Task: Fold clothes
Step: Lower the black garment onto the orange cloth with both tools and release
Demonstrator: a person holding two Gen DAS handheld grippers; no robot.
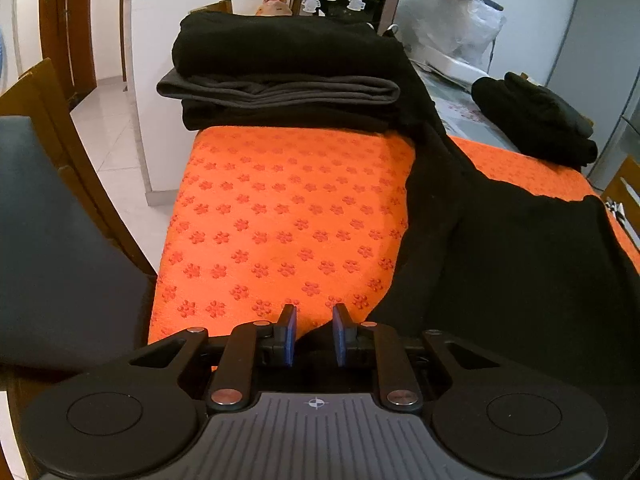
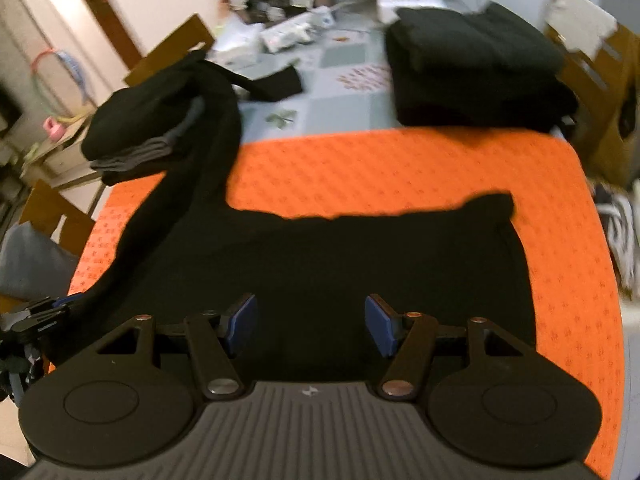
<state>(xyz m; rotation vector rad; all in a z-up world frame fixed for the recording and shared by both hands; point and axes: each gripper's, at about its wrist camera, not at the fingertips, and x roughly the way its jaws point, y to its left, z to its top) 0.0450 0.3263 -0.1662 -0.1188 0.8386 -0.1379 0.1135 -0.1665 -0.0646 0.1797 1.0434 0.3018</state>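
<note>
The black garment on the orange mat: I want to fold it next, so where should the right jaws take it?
Grip the black garment at its free far-right corner, coming from the right over the orange mat; that corner lies flat and clear.

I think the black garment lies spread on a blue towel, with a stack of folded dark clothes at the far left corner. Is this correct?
Not quite: the towel under the black garment is orange with a flower pattern, not blue, as the right wrist view shows. The stack of folded dark clothes does sit at the far left corner.
</note>
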